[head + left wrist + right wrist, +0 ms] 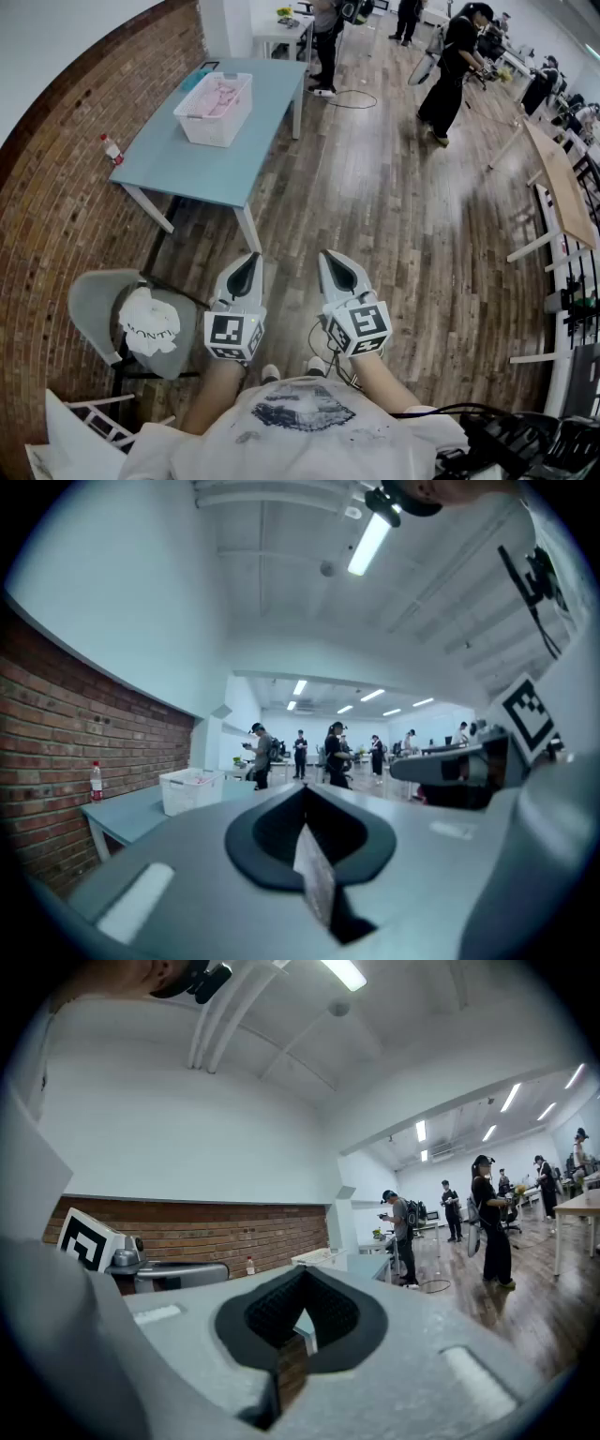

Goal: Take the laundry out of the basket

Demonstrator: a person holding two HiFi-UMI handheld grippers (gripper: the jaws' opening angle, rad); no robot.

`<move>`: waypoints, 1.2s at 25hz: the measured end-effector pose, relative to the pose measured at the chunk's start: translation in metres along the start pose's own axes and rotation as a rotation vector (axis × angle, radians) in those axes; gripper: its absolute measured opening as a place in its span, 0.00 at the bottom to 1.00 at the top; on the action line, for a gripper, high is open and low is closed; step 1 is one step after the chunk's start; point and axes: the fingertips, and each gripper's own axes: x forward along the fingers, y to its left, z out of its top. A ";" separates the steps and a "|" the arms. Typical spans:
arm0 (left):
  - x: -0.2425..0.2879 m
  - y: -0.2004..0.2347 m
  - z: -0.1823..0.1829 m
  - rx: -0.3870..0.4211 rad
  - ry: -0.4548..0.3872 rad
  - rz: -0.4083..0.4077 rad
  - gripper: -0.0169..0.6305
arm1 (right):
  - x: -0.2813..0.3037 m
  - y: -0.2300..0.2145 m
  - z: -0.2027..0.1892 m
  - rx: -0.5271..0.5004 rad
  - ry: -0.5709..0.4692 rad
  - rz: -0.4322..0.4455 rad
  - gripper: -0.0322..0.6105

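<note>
Held level and side by side just ahead of the person's white T-shirt (pixel 300 422), both claws are clenched on nothing. The left claw (pixel 247 258) has its tips pressed together with only the dark hollow behind them showing. The right claw (pixel 330 255) is shut the same way, its pads meeting at the front.

Beneath them lies wooden plank floor (pixel 403 216). Off to the left stands a grey chair (pixel 94 305) with a crumpled white item (pixel 148 323) bearing dark lettering on its seat. Ahead and to the left, well apart from both claws, a light blue desk (pixel 211 169) runs along the brick wall (pixel 56 197). On its far half sits the white laundry basket (pixel 217 129), pink laundry (pixel 219 96) lying inside it. A small bottle (pixel 112 148) stands at the desk's wall-side edge. Further off, several people (pixel 455 66) stand among other tables.
</note>
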 end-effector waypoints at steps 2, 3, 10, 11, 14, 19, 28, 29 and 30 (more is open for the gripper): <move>-0.003 -0.020 -0.002 0.018 0.009 -0.013 0.01 | -0.015 -0.003 -0.001 0.006 0.005 -0.007 0.05; -0.004 -0.028 -0.001 0.026 0.010 -0.018 0.01 | -0.021 -0.004 0.000 0.009 0.005 -0.010 0.04; -0.007 -0.050 0.010 0.038 -0.008 -0.059 0.01 | -0.042 -0.002 0.009 0.012 -0.025 -0.045 0.05; -0.006 -0.051 0.010 0.041 -0.009 -0.061 0.01 | -0.044 -0.004 0.010 0.018 -0.035 -0.048 0.05; 0.000 -0.056 0.010 0.041 -0.008 -0.057 0.01 | -0.048 -0.016 0.013 0.042 -0.046 -0.052 0.05; 0.021 -0.075 0.012 0.050 -0.022 -0.048 0.01 | -0.056 -0.049 0.012 0.050 -0.029 -0.017 0.05; 0.064 -0.090 -0.002 0.037 -0.005 0.006 0.01 | -0.044 -0.100 -0.004 0.062 0.012 0.048 0.05; 0.070 -0.087 -0.005 0.034 0.000 0.009 0.01 | -0.038 -0.103 -0.004 0.063 0.012 0.054 0.05; 0.076 -0.083 -0.007 0.033 0.004 0.012 0.01 | -0.029 -0.106 -0.005 0.066 0.012 0.061 0.05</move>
